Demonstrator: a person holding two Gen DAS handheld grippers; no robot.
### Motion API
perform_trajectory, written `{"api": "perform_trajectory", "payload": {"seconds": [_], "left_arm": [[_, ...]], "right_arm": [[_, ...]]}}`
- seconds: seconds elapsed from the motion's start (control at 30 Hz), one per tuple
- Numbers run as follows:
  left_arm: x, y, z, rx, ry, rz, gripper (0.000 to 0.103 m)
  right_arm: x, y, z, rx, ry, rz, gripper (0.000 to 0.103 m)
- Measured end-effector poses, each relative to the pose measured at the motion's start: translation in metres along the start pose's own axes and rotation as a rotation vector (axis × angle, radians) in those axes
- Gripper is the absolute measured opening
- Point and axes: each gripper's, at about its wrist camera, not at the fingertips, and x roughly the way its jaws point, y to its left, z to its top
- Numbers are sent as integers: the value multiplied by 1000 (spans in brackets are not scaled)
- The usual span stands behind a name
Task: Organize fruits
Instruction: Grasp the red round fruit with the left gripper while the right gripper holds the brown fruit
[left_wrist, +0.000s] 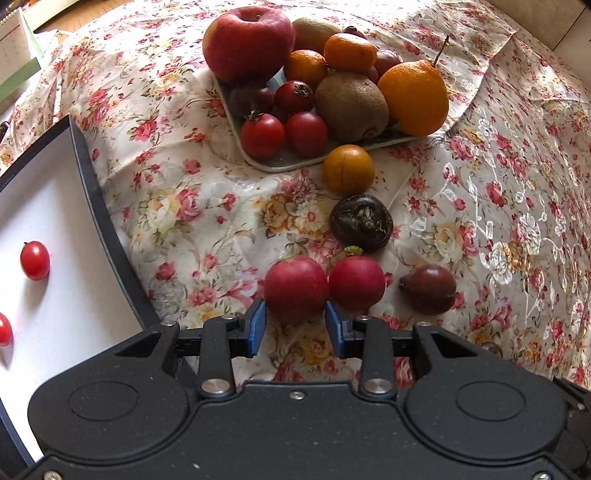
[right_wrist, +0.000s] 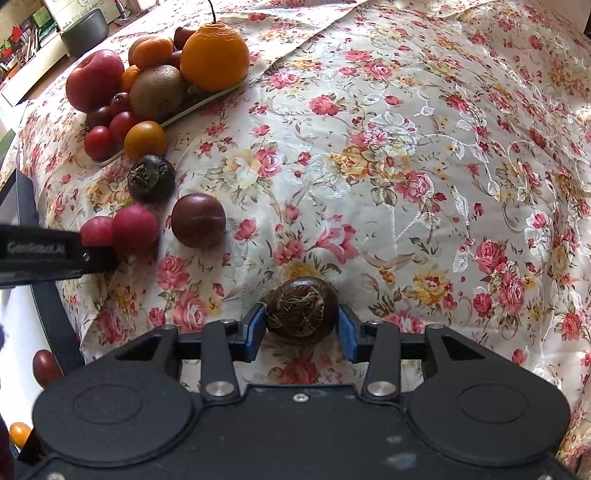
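My left gripper (left_wrist: 295, 314) has its blue pads on both sides of a red radish (left_wrist: 295, 288) on the floral cloth, touching it. A second red radish (left_wrist: 356, 282) lies against it on the right. My right gripper (right_wrist: 301, 317) is shut on a brown water chestnut (right_wrist: 303, 306) low over the cloth. A plate (left_wrist: 280, 162) at the back holds an apple (left_wrist: 247, 42), kiwis, oranges and small tomatoes. A white tray (left_wrist: 44, 229) with a dark rim at the left holds two cherry tomatoes (left_wrist: 35, 260).
Loose on the cloth: an orange-yellow fruit (left_wrist: 348, 169), a dark water chestnut (left_wrist: 361, 222) and a dark red fruit (left_wrist: 430, 288). The left gripper's arm (right_wrist: 44, 254) crosses the right wrist view's left edge. The tablecloth (right_wrist: 406, 166) spreads to the right.
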Motion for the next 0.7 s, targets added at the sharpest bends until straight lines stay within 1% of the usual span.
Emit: {"api": "perform_trajectory", "payload": {"seconds": [0.13, 0.23, 0.4, 0.57, 0.7], "left_arm": [[0, -7, 2, 24, -18, 26, 44], [1, -6, 3, 12, -10, 21, 44], [3, 3, 7, -18, -6, -31, 44], [-1, 15, 10, -54, -36, -92, 44], [1, 20, 12, -62, -22, -101, 44]], "right_arm": [[0, 0, 0, -7, -4, 6, 45], [-1, -1, -1, -7, -6, 6, 45], [-2, -1, -1, -11, -8, 2, 45], [-3, 0, -1, -13, -11, 0, 45], [-3, -2, -1, -11, -7, 8, 45]]}}
